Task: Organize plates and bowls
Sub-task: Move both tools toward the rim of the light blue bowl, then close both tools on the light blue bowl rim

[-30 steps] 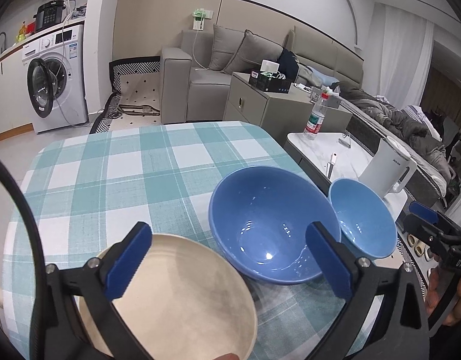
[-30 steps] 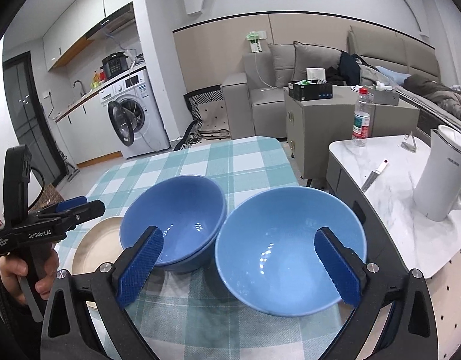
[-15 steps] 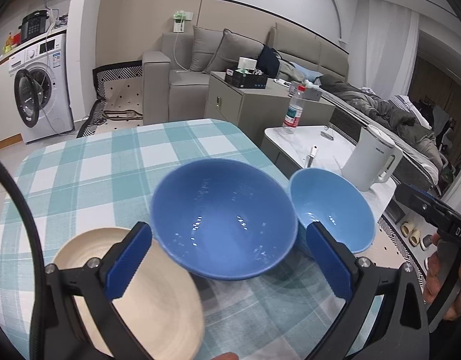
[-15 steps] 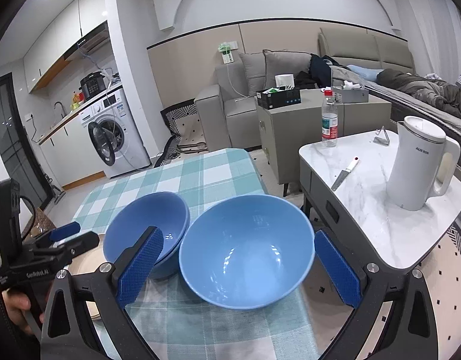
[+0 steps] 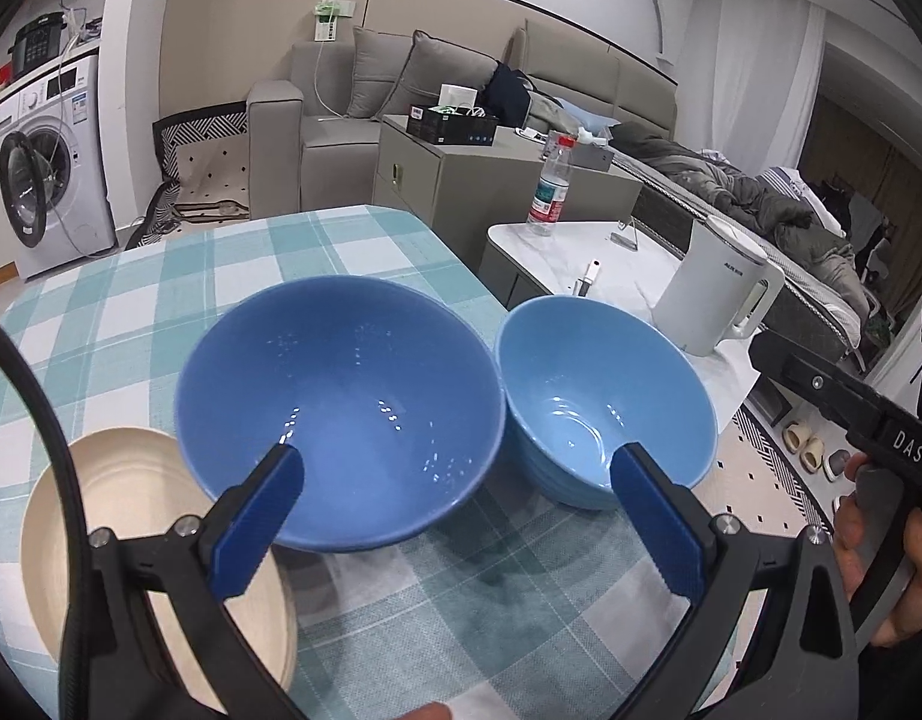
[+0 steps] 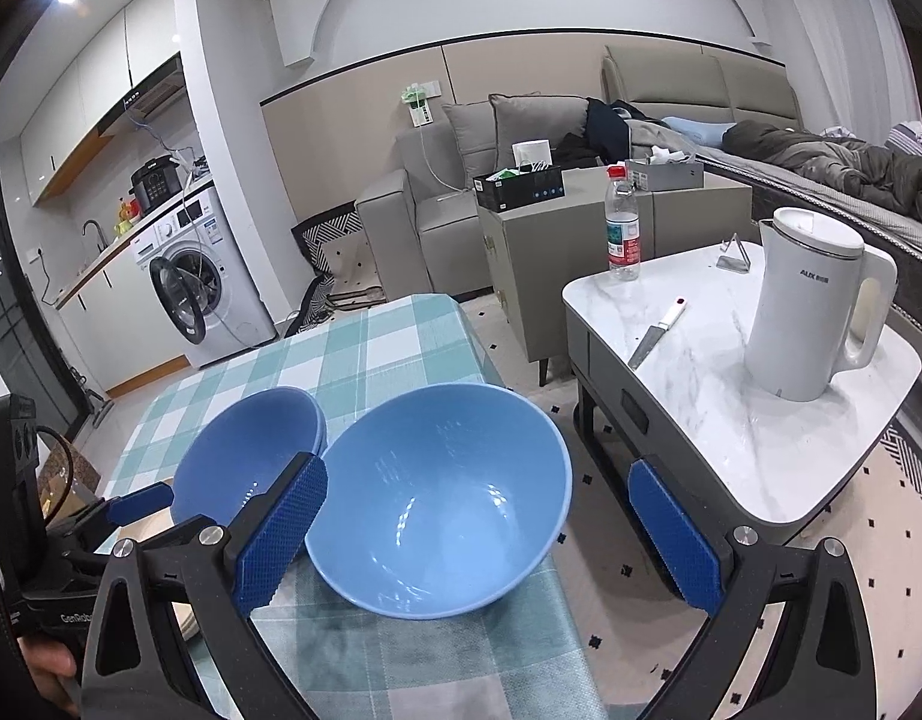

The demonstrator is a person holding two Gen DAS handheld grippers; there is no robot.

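left gripper (image 5: 455,498) open, empty | right gripper (image 6: 472,531) open, empty | light bowl (image 6: 440,504) at table (image 6: 365,354) right edge | dark bowl (image 5: 338,408) touching it

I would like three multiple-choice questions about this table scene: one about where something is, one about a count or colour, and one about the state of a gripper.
1. Where is the beige plate?
A. inside a bowl
B. on the checked tablecloth, left of the dark blue bowl
C. on the marble side table

2. How many blue bowls are on the table?
A. one
B. two
C. four

3. How is the right gripper?
A. open, holding nothing
B. shut on a bowl
C. shut on the kettle

Answers:
1 B, the plate lies flat beside the dark bowl.
2 B, the dark one and the light blue bowl.
3 A, its jaws stand wide apart around the light bowl, like the left gripper.
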